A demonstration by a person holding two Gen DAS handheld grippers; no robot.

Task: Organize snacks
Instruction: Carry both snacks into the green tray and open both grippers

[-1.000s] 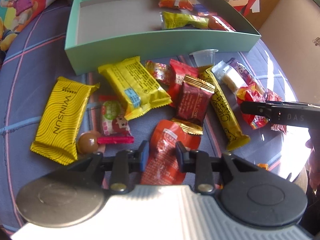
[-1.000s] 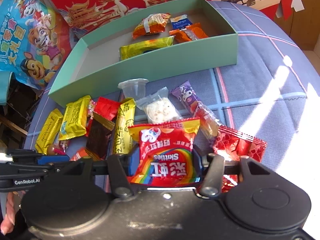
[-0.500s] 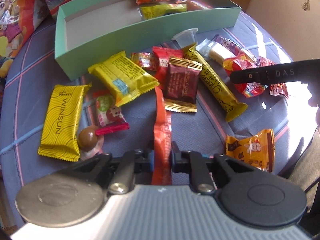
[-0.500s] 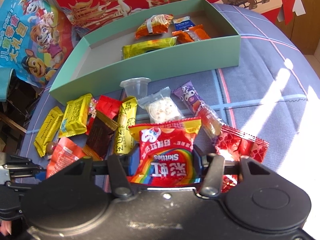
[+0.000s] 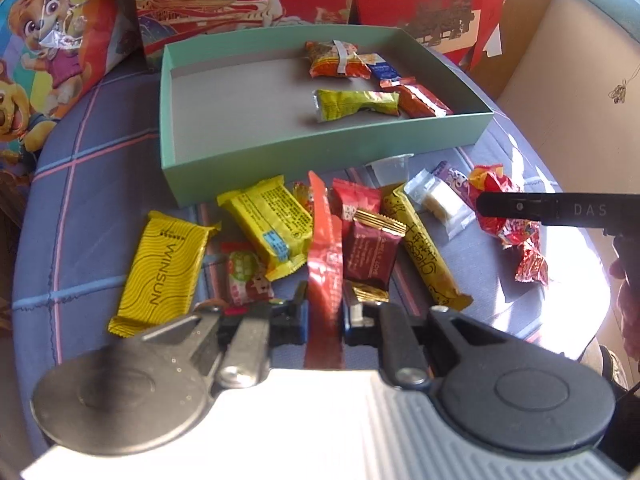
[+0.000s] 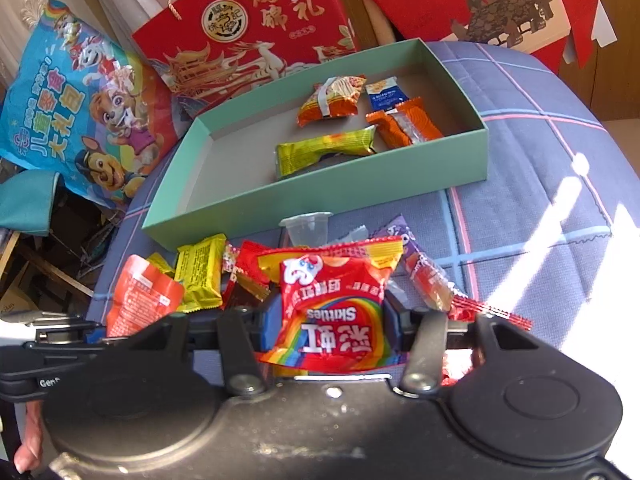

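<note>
Two packets are up, one per hand. Left tongs (image 5: 325,316) are pinched nearly shut on a flat orange-red foil sachet (image 5: 325,256), gripped edge-on, long axis running away from the tongs toward the box. Right tongs (image 6: 329,326) sit at mid width, pads pressing the sides of a puffy red rainbow-print Skittles bag (image 6: 334,304), print upside down, bag wider than tall.

Key relation: the shallow mint-green cardboard box (image 5: 320,152) lies straight ahead and further away from both tongs, long axis left to right, its near wall between the loads and the drop zone. My read: both loads must clear that wall, and the left half of the floor is bare. The right tongs look slightly nearer the filled right end.

Inside at right: crinkly orange, blue and yellow-green wrappers.

Loose on the blue checked tablecloth (image 6: 540,184), just before the box: a glossy yellow WINSUN bar (image 5: 164,268), a maroon foil square (image 5: 372,256), a long yellow stick (image 5: 424,252) and a clear plastic cup (image 6: 306,226).
</note>
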